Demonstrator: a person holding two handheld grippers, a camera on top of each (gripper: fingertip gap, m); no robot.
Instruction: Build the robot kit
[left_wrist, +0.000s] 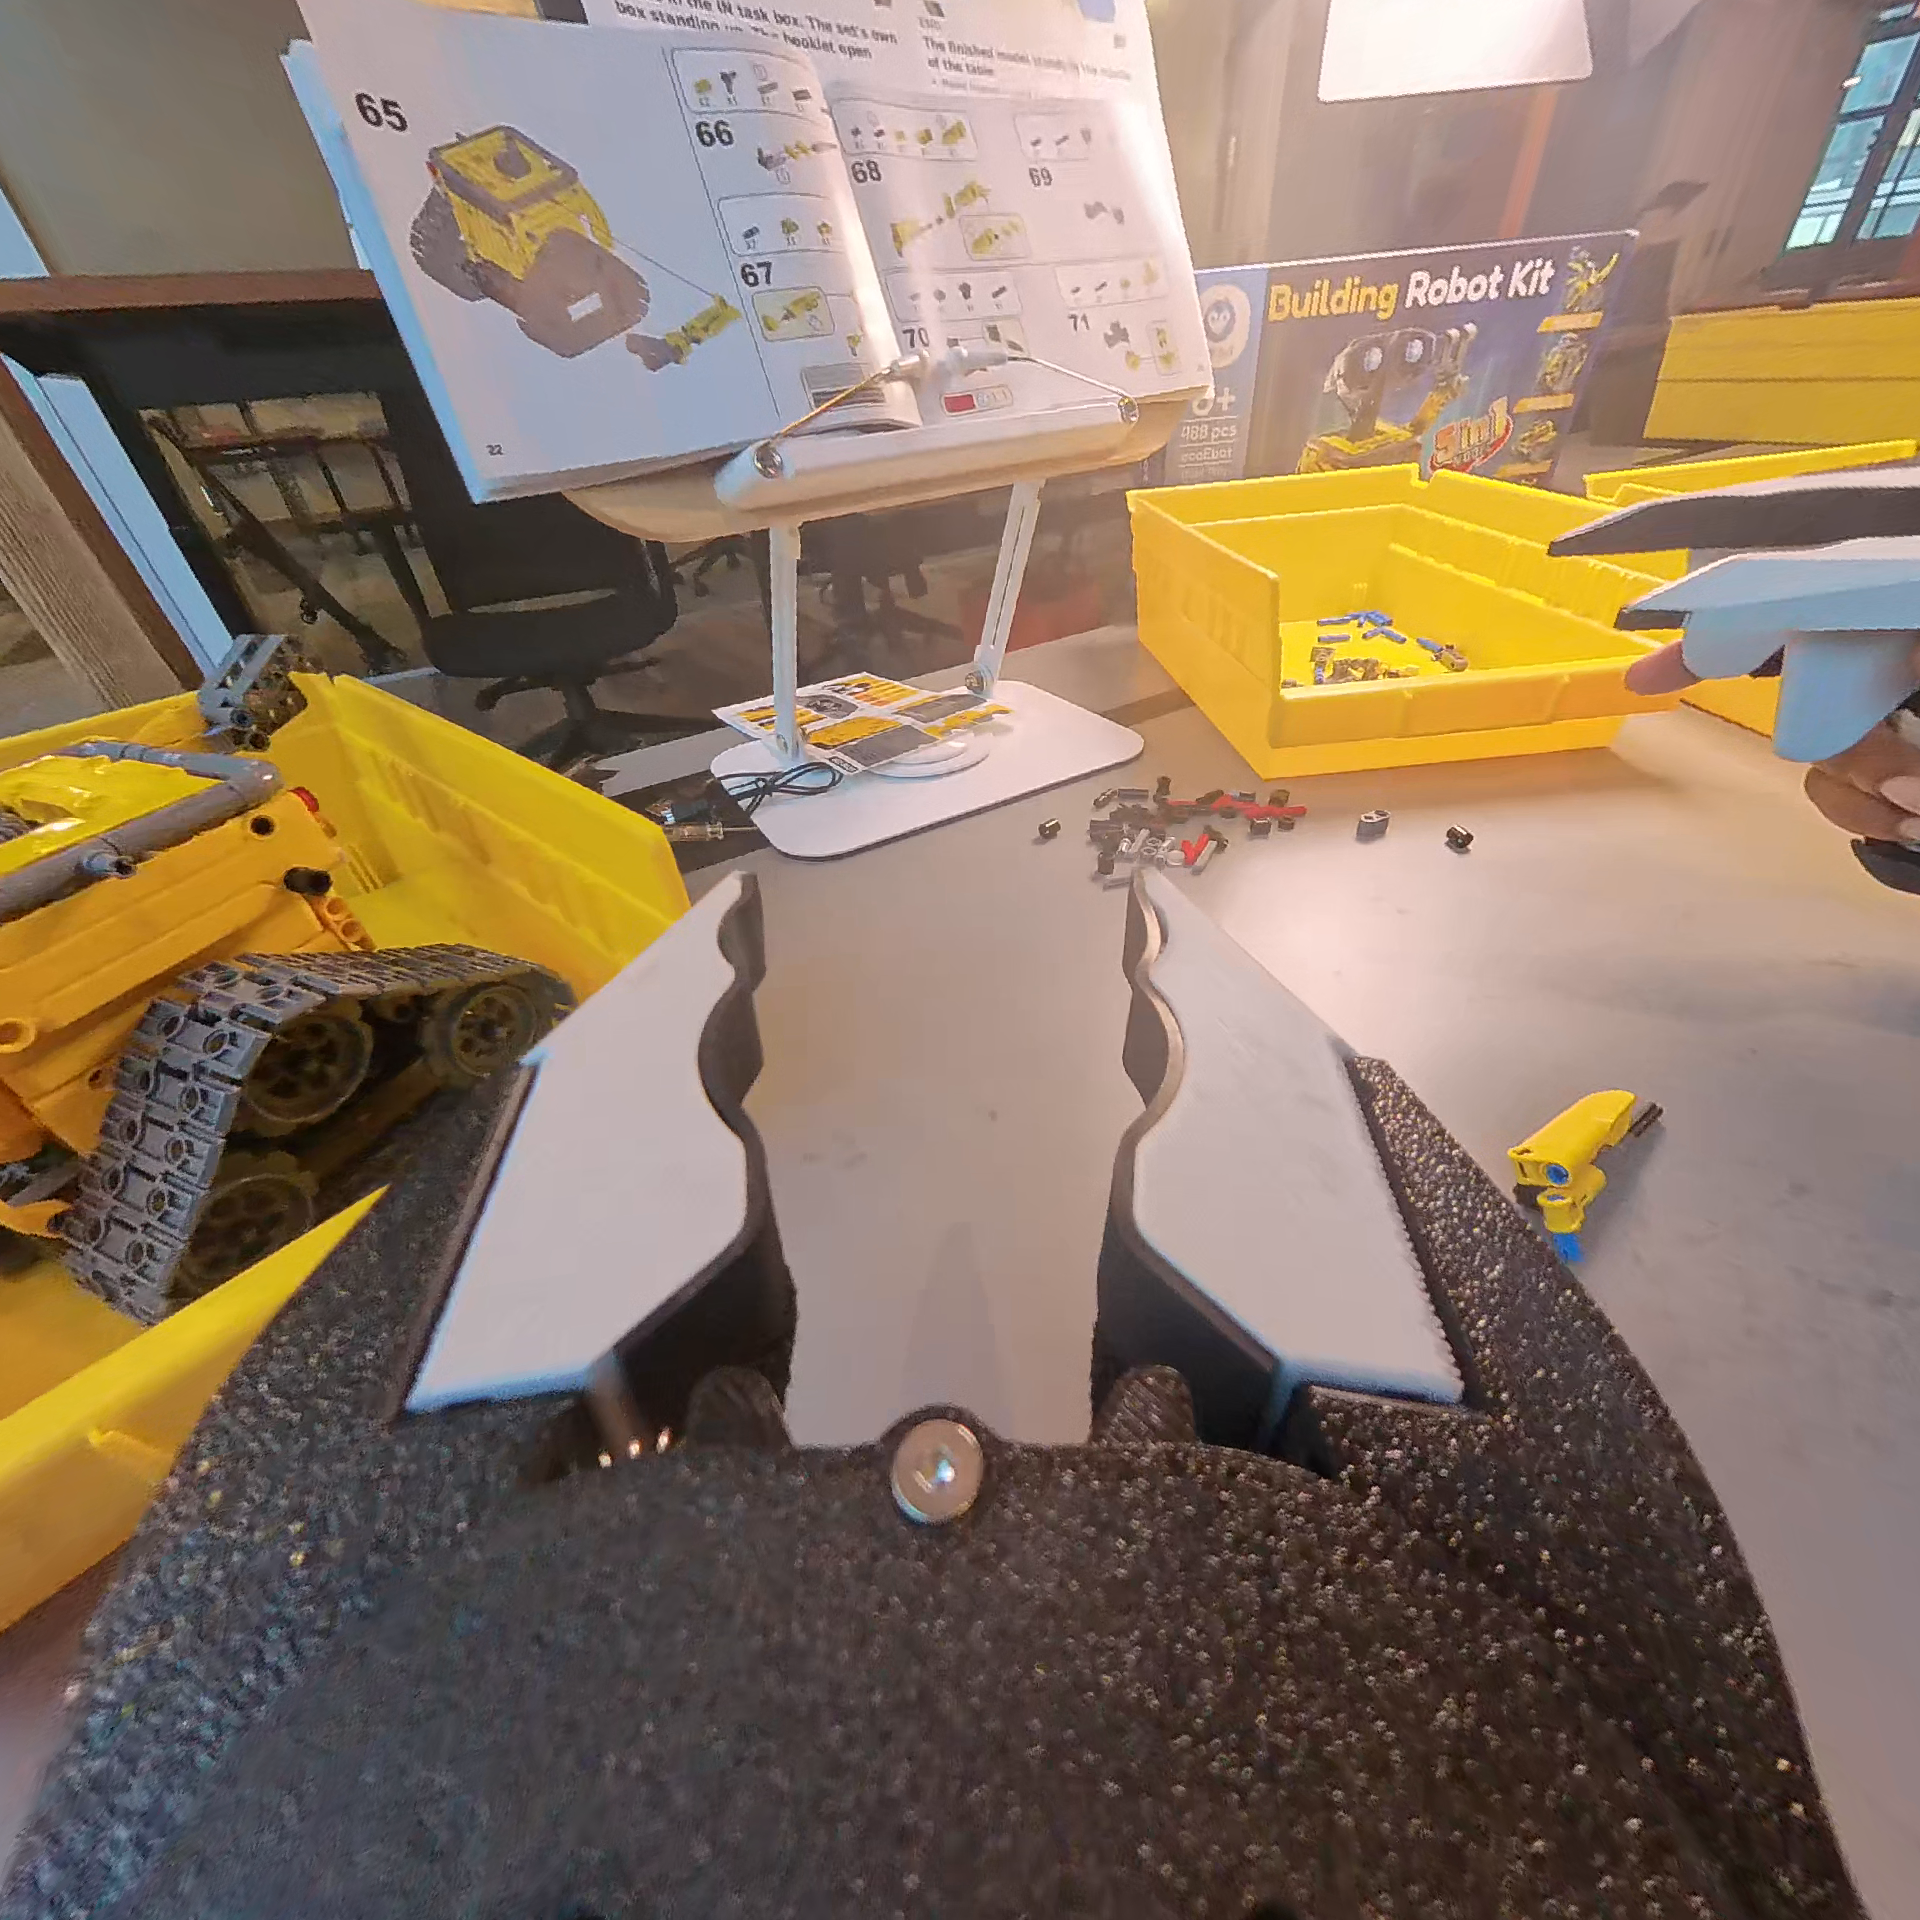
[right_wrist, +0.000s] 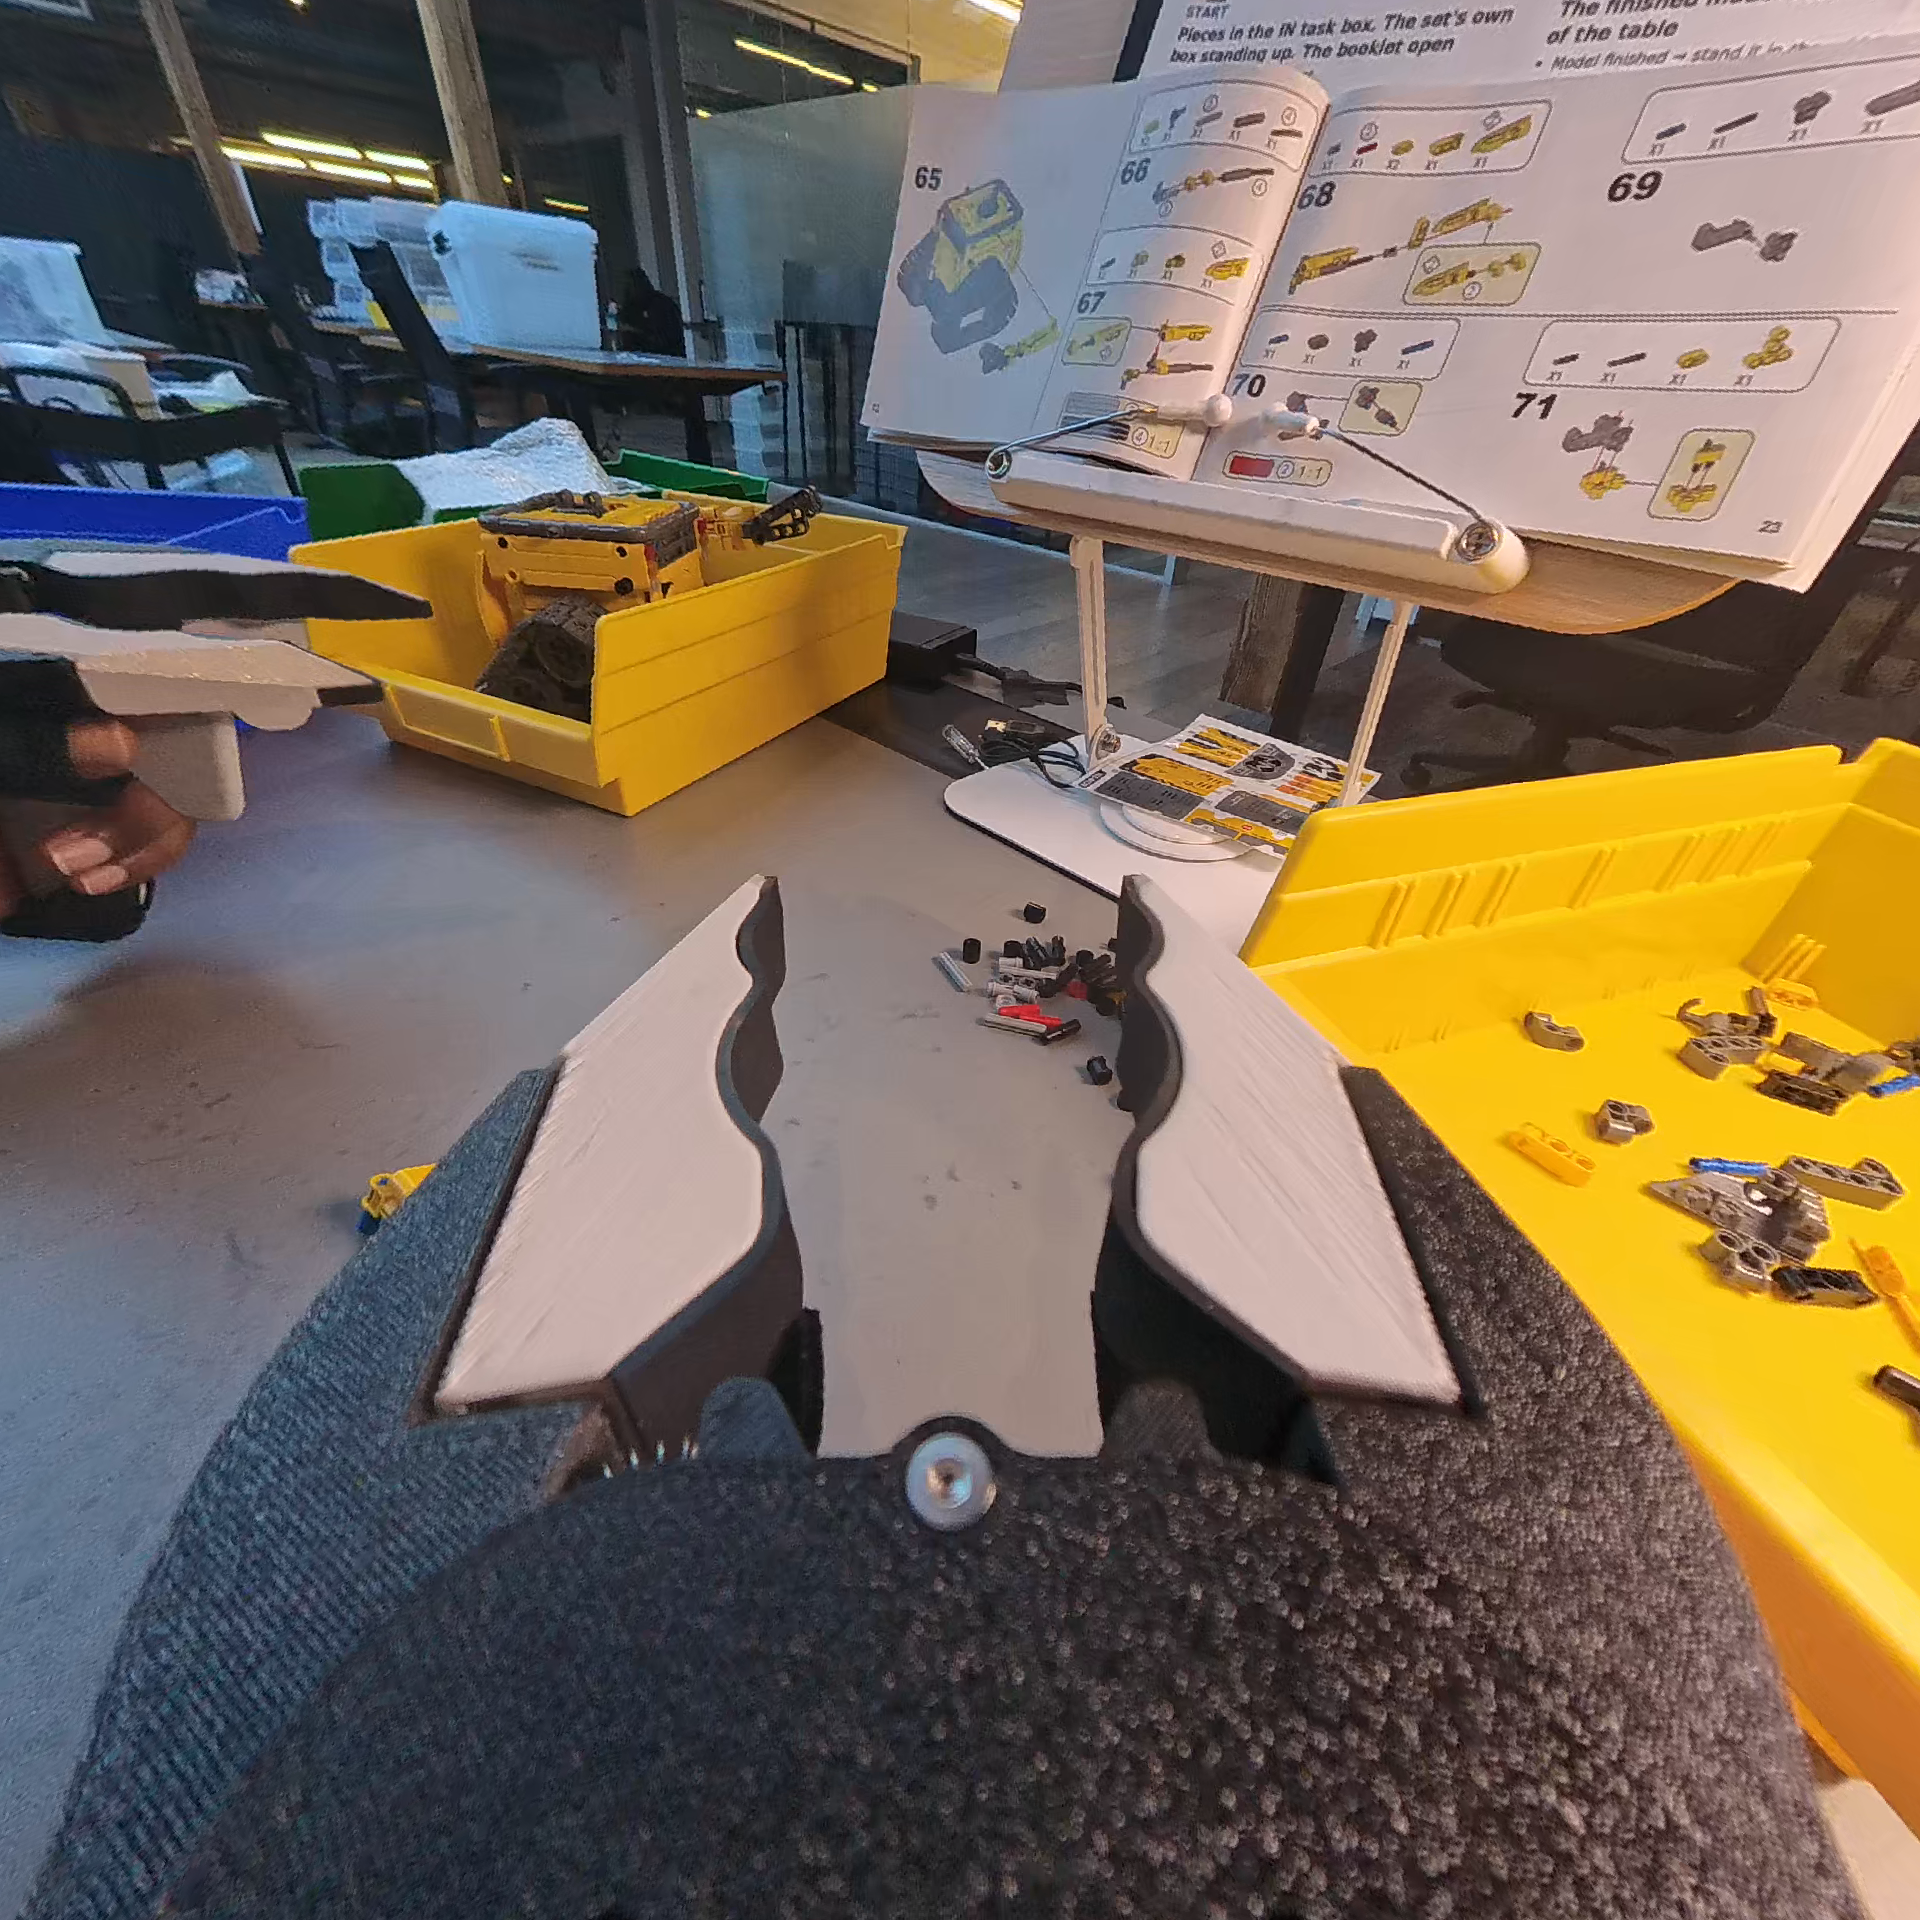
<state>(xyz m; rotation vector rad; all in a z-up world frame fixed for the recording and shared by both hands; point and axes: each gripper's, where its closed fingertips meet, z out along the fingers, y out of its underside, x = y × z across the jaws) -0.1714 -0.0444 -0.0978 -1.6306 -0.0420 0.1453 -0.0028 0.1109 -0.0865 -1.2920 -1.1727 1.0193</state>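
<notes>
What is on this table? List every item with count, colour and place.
Tracked model vehicle: one, yellow with grey tracks, inside the left bin.
Left bin: one, yellow, table's left side.
Right bin: one, yellow, table's right side, holding loose grey, black, blue and yellow pieces.
Instruction booklet: one, white, open on the stand.
Book stand: one, white, table centre back.
Sticker sheet: one, yellow and black, on the stand's base.
Small pins and connectors: many, mostly black, some red, in front of the stand.
Small subassembly: one, yellow with blue, on the table by the left gripper.
Kit box: one, dark blue, behind the right bin.
Left gripper: open, empty.
Right gripper: open, empty, over the pins.
</notes>
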